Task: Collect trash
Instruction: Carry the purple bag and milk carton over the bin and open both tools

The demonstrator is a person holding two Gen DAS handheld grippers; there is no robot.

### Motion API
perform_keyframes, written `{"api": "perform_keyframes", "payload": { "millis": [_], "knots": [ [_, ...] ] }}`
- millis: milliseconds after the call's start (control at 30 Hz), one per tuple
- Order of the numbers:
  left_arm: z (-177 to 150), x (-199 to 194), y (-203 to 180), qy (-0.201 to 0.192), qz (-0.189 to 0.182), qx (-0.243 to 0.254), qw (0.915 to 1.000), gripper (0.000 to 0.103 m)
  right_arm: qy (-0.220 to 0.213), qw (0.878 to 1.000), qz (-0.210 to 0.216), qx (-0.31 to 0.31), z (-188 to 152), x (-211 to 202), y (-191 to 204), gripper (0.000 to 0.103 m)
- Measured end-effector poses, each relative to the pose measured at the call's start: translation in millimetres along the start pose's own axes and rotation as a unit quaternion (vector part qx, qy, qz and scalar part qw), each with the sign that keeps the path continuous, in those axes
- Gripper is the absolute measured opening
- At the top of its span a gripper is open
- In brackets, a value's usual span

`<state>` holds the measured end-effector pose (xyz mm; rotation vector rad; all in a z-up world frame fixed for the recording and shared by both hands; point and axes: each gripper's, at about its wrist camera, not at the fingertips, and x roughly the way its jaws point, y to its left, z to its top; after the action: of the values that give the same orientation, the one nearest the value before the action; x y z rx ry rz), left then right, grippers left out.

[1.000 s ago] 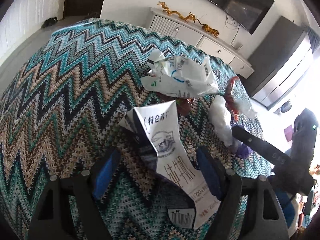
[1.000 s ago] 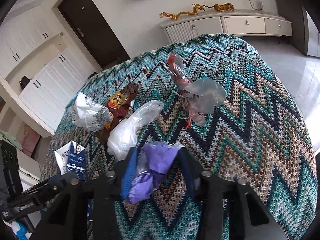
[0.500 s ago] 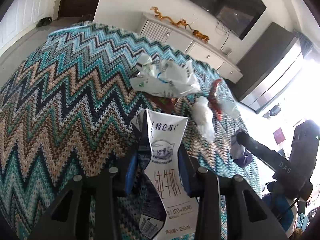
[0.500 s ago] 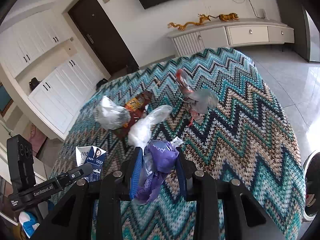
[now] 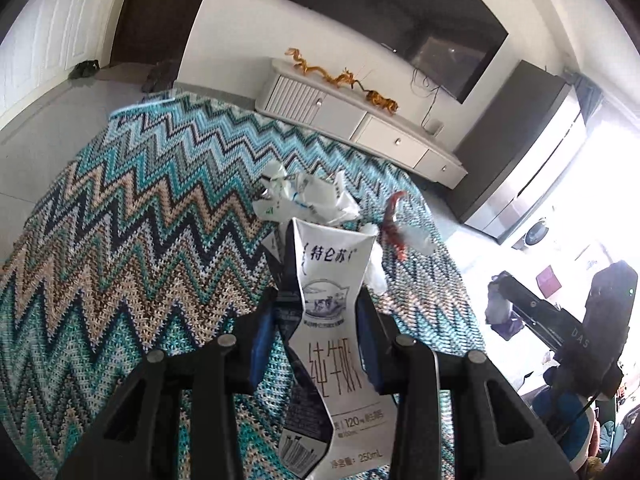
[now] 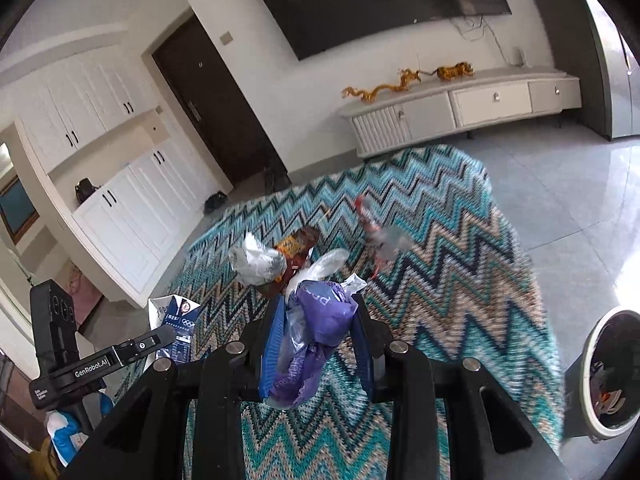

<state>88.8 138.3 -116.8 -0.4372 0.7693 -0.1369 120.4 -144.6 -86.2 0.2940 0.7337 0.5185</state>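
My left gripper (image 5: 316,312) is shut on a flattened white milk carton (image 5: 332,280) and holds it above the zigzag rug (image 5: 140,260). A crumpled purple plastic bag (image 6: 320,316) hangs between the blue pads of my right gripper (image 6: 318,320), which is shut on it. More trash lies on the rug beyond: a crumpled white wrapper (image 5: 308,200), a brown snack bag (image 6: 296,244), a clear plastic bag (image 6: 324,264) and a red and grey wrapper (image 6: 380,236). A white bin (image 6: 600,432) with trash inside stands at the rug's right edge.
A low white TV cabinet (image 6: 460,112) with golden dragon figures runs along the far wall under a dark screen. White cupboards (image 6: 120,220) and a dark door (image 6: 208,100) are on the left. Grey tiled floor (image 6: 560,200) surrounds the rug.
My left gripper closed on the milk carton and lifted it off the rug. My right gripper tightened on the purple bag and rose with it. Both views pulled back from the rug.
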Motion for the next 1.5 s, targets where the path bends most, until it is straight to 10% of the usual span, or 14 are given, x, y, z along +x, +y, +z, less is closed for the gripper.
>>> {"api": "perform_keyframes", "payload": {
  "millis": [533,1167,1500],
  "knots": [
    [28,7,-128,0.019,-0.096,0.117,0.9883,0.036,-0.092,0.995,-0.038,0.028,-3,-109,-65,0.031],
    [-35,139,-373,0.169,-0.199,0.26,0.9296,0.036,-0.136,0.965,-0.164,0.152,-63,-205,-236,0.031],
    [-71,245,-438,0.237,-0.193,0.259,0.9162,0.036,-0.102,0.949,-0.218,0.206,-77,-188,-324,0.031]
  ]
}}
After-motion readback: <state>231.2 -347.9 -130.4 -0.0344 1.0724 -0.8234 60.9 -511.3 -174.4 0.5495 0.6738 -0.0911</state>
